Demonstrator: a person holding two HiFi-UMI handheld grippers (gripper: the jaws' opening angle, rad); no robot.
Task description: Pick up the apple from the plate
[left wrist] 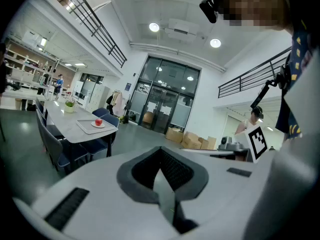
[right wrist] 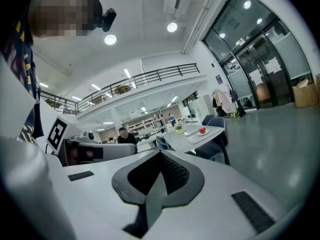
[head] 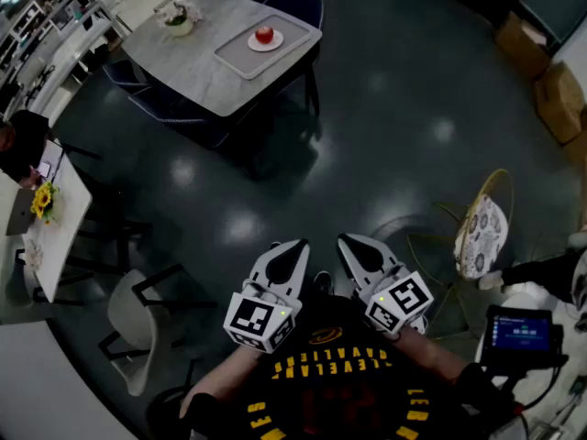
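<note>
The red apple sits on a small white plate, and the plate rests on a grey tray near one edge of a pale table far across the dark floor. The left gripper and right gripper are held side by side close to the person's chest, well apart from the table. Each has its jaws pressed together with nothing between them.

1. Left gripper, lower centre of head view: white shell tapering to a point, dark inner lining.
2. Right gripper, beside it: same white shell, same dark lining.
3. Marker cube on each gripper: white faces, black square codes, small green light.
4. Gripper views: pads black, ribbed, grey-rimmed; black slotted strips set in shell.
5. Shirt, bottom edge: black, yellow lettering.
</note>
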